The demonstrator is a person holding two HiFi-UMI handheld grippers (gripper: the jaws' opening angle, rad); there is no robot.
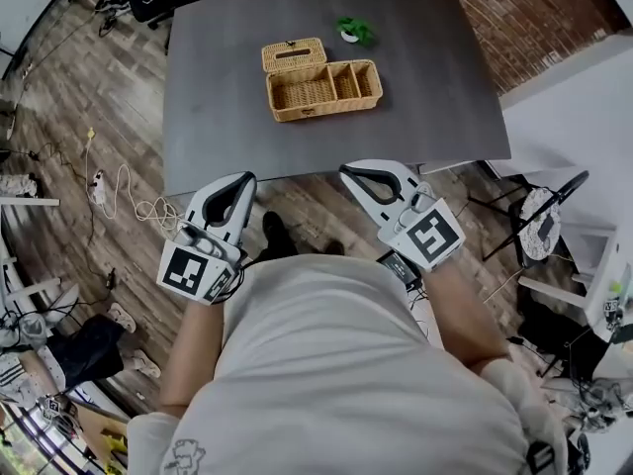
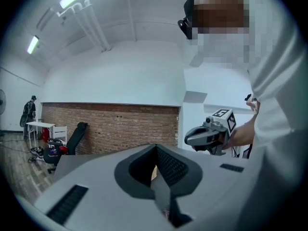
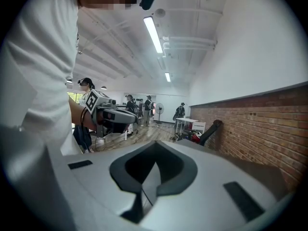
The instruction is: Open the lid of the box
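The person is standing back from the dark counter (image 1: 213,97), holding both tools over the floor near the body. The left gripper (image 1: 237,184) is keeping its fingers (image 2: 174,167) pressed together with nothing between them, and the right gripper (image 1: 358,174) is doing the same. The wicker box (image 1: 321,110) is sitting in the middle of the counter, well apart from both tools, with a small green plant (image 1: 353,30) just behind it. Its compartments are showing, and the lid (image 1: 294,54) seems to be lying back behind the left one, so the opening is probably done already, though the hinge is too small to make out. If the lid is still needing a push, the person should be reaching in with one tool only, spreading its fingers first, pinching the lid's front edge and swinging it back gently, while the other tool is steadying the box's wall so the light wicker is not sliding toward the plant
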